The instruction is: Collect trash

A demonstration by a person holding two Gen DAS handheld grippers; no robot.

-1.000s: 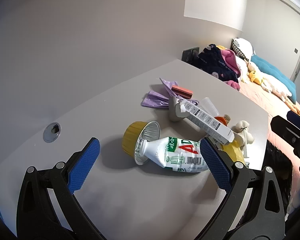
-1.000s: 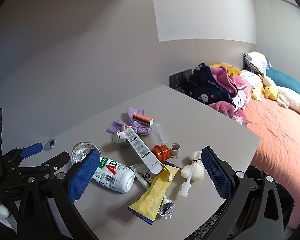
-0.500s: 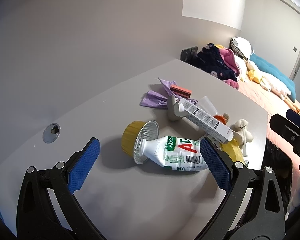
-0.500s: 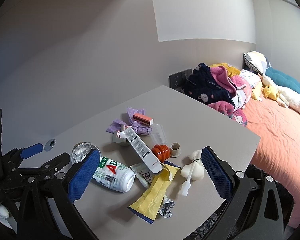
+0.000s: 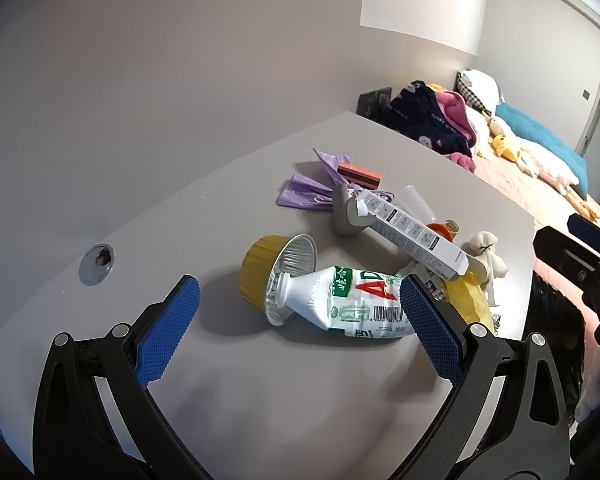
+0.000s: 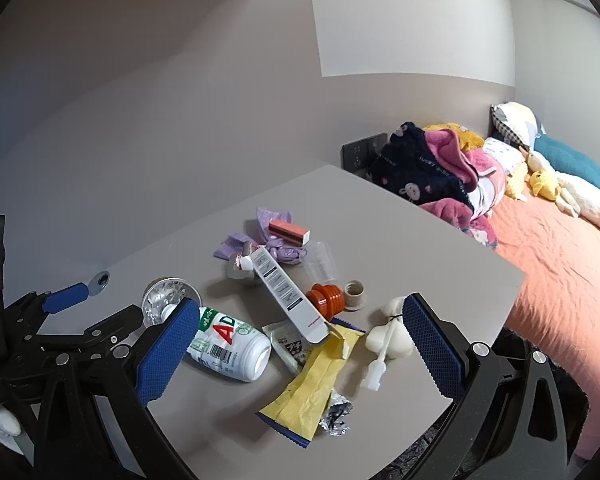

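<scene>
Clearly nothing is collected yet: the rubbish lies in one loose heap on the grey table (image 6: 400, 220), items leaning on each other as though dumped there rather than set down. A crushed white bottle (image 5: 352, 304) lies on its side with its neck poking into a foil cup (image 5: 280, 272), also tipped over, so lifting one would probably drag the other. A long white box (image 6: 288, 296) rests slantwise across the pile, one end propped on a grey holder (image 5: 346, 216) and the other over a yellow wrapper (image 6: 320, 384). Behind it sit a purple bag (image 6: 260, 240) with a small orange block (image 6: 288, 232) on top, a clear plastic cup (image 6: 320, 264), an orange cap (image 6: 326, 300), a beige cap (image 6: 355, 290) and a small white toy (image 6: 392, 336) near the table's edge. No bin shows in either view. The left gripper (image 5: 296, 328) hangs just above the table with its jaws spread wide and empty, the bottle and foil cup lying between the blue pads, which suggests it is lining up on those first. The right gripper (image 6: 296, 352) hovers higher and further back, tilted down at the heap, its jaws likewise wide apart and holding nothing, framing the wrapper and toy.
</scene>
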